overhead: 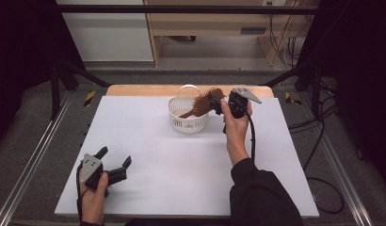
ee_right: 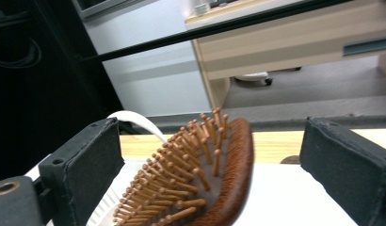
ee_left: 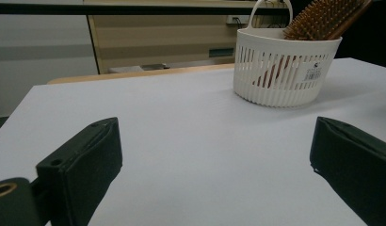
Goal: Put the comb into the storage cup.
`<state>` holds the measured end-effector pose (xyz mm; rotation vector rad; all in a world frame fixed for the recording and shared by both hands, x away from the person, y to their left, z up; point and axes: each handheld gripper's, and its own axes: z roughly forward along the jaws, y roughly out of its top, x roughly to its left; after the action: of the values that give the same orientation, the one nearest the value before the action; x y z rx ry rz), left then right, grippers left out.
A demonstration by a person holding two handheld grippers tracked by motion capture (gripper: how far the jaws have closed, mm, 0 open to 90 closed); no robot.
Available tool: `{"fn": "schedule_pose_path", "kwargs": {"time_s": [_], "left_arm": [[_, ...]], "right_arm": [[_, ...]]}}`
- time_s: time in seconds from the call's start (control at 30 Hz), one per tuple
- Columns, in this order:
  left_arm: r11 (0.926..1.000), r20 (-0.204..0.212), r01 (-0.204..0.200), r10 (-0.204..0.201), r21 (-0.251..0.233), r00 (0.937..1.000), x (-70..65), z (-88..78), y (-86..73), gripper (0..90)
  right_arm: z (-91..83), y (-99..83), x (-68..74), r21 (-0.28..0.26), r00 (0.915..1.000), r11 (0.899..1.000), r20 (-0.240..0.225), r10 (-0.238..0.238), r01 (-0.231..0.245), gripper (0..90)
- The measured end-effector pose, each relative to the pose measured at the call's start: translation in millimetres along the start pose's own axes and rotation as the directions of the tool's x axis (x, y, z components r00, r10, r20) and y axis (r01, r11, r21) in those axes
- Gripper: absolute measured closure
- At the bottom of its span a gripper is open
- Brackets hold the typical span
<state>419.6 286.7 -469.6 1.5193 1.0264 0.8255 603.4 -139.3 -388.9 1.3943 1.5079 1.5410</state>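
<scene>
Hairbrush (overhead: 203,104) leans in far basket (overhead: 187,123), handle down. Rigid, light wood; bristles give, so grip the head edges. Right hand-held gripper (overhead: 218,104) released around head; left hand-held gripper (overhead: 116,165) released.

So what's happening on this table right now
A person works with a claw in each hand. The right claw is at a wooden hairbrush that stands handle-down in a small white basket at the far side of the table. Its jaws are spread wide on either side of the brush head, not gripping it. The left claw rests open near the front edge, holding nothing.
</scene>
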Motion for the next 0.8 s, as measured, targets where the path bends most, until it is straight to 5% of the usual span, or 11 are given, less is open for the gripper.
{"fn": "schedule_pose_path", "kwargs": {"time_s": [0.33,0.8], "left_arm": [[1.0,-0.007,0.004,-0.004,0.003,1.0,2.3,-0.2,-0.6,2.7],[0.9999,0.004,0.008,-0.008,0.006,1.0,7.1,-1.2,-0.7,2.6]], "right_arm": [[-17.4,14.5,-3.4,-0.049,0.9999,0.999,-0.013,0.004,-0.005,8.3],[-53.9,42.3,-16.8,-0.058,0.9949,0.996,-0.064,-0.078,0.074,6.8]]}}
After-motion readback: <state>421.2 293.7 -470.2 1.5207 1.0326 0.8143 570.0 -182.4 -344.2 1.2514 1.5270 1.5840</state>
